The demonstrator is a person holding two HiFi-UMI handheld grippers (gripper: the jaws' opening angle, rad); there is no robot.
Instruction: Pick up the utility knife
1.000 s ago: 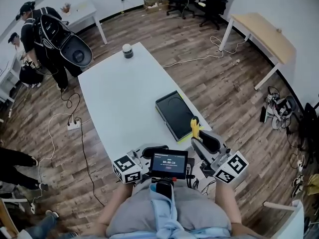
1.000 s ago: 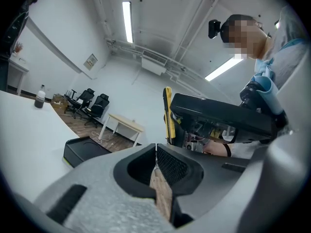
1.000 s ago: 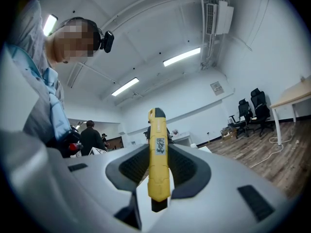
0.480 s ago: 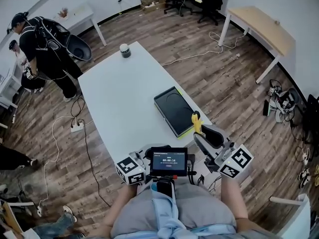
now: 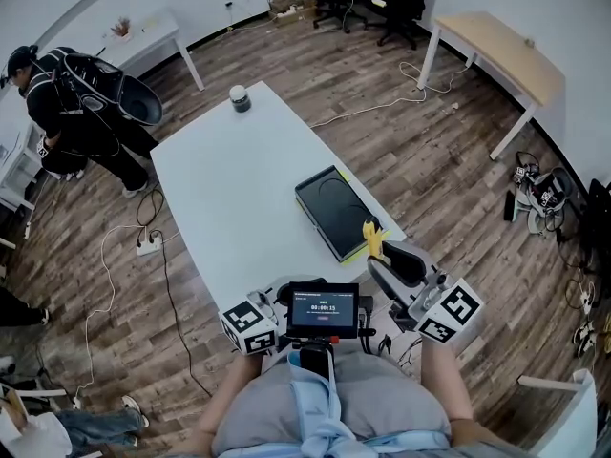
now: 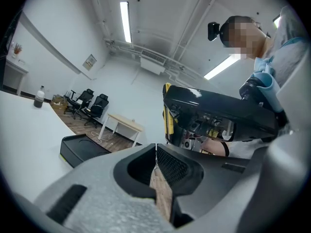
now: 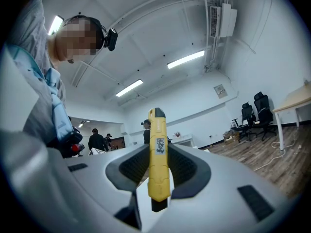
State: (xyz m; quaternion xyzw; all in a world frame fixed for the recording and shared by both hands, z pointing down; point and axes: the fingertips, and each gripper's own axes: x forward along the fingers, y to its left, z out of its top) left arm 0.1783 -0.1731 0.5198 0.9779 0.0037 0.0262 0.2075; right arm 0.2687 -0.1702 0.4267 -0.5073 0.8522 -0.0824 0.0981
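Observation:
My right gripper (image 5: 384,263) is shut on the yellow utility knife (image 5: 372,240), held near the white table's (image 5: 229,198) near right corner. In the right gripper view the knife (image 7: 158,154) stands upright between the jaws of that gripper (image 7: 158,171), its black tip pointing up. My left gripper (image 5: 272,296) hangs low by the table's near edge, close to my body. In the left gripper view that gripper (image 6: 156,166) has its jaws closed together with nothing between them.
A black tray (image 5: 334,213) with a yellow-green edge lies on the table just beyond the knife. A dark jar (image 5: 239,98) stands at the table's far end. A chest-mounted screen (image 5: 323,309) sits between the grippers. A person (image 5: 72,103) stands far left; a wooden table (image 5: 501,60) is far right.
The knife stays clamped in my right gripper, which shifted slightly. The person at the far left has moved further left.

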